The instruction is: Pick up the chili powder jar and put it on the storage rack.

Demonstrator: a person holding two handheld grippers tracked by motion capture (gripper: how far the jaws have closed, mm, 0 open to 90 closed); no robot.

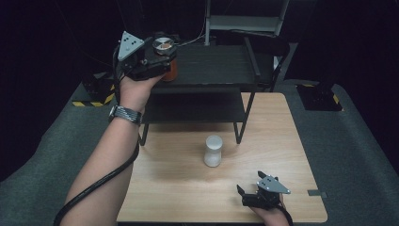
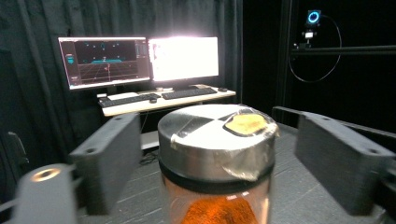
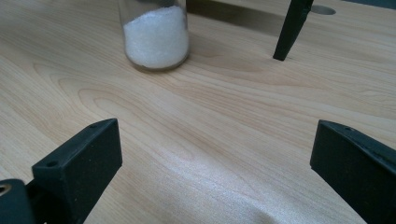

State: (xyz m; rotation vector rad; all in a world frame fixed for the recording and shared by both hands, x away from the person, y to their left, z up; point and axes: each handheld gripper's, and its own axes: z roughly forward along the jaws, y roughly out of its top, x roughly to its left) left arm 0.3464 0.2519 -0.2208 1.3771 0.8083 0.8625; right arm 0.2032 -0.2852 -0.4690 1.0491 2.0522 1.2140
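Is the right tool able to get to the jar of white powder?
Probably yes. The right tool rests open on the table, and only bare wood lies between it and the jar of white powder.

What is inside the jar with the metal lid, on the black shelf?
The jar holds an orange-brown powder, seen through the clear wall below the metal lid. The lid covers the top of the contents, and the picture's lower edge cuts off the jar's lower part, so how full it is cannot be told.

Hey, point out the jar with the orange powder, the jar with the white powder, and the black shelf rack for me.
orange-powder jar (image 2: 215, 140): left gripper view, on its metal lid.
white-powder jar (image 1: 212, 151): high view, on its side wall.
black shelf rack (image 1: 211, 66): high view, on the bare upper shelf.
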